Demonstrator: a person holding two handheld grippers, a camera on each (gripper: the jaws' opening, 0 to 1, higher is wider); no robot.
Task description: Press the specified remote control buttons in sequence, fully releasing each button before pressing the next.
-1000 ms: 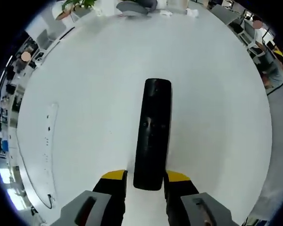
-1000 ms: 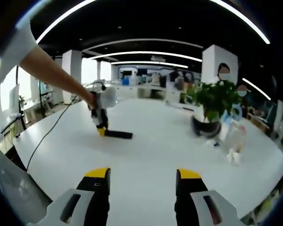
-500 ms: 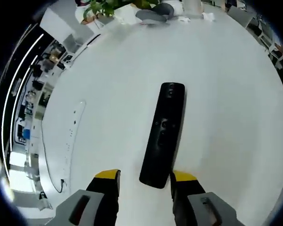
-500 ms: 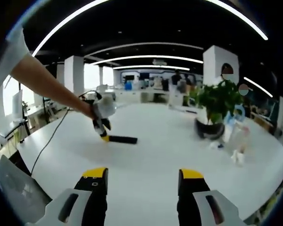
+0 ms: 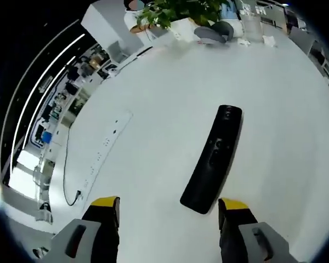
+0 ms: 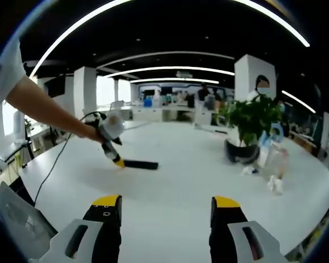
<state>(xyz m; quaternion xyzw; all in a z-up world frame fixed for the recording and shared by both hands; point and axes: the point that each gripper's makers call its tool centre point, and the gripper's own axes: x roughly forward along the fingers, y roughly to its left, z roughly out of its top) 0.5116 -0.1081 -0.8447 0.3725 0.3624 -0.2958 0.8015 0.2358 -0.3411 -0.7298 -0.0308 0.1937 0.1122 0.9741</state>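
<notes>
- left gripper view: remote control (image 5: 213, 159), black, lying flat on the white table (image 5: 153, 109); near end just above and between the jaw tips, untouched, body angled up and to the right
- left gripper (image 5: 167, 211): jaws spread wide, holding nothing
- right gripper view: right gripper (image 6: 167, 211), jaws parted and empty, well apart from the remote control (image 6: 140, 164); left gripper (image 6: 114, 156) tip at its near end
- potted plant (image 6: 247, 129) on the table's far side
- progress, judged: no button under pressure now; count of presses done cannot be told
</notes>
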